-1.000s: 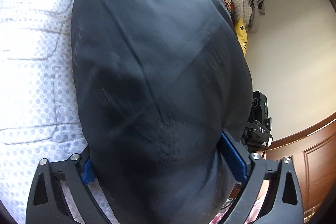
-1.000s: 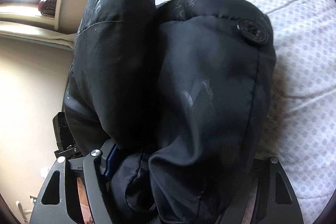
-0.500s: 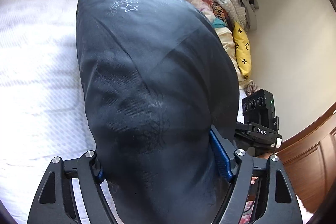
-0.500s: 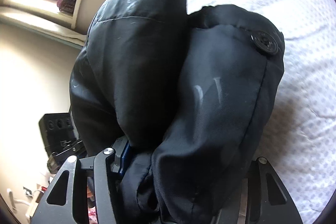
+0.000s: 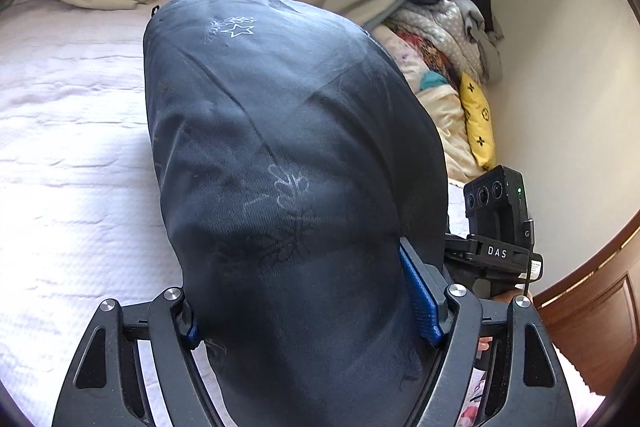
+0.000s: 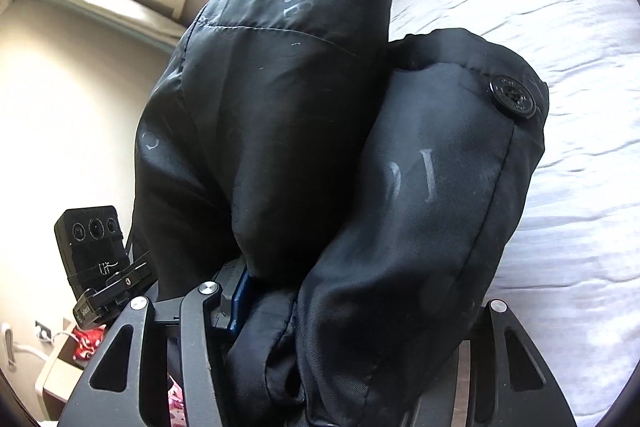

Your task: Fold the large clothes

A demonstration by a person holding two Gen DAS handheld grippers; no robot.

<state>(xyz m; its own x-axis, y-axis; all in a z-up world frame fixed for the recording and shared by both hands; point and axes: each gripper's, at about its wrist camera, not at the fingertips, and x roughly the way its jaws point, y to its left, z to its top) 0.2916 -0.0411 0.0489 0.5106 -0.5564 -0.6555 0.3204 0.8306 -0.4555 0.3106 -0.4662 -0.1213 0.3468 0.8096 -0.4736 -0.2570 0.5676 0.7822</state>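
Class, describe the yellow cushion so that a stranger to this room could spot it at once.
Look past the dark jacket to the heap of bedding piled against the cream wall. The yellow cushion stands at the heap's near end, against the wall. It alone is bright yellow, with small black star-like marks.

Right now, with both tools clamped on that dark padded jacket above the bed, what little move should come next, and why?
Probably lower it onto the white bedspread. The left tool and right tool each pinch a thick bunch of the black jacket, which bulges up in front of both cameras instead of lying flat, so no fold could be made cleanly yet.
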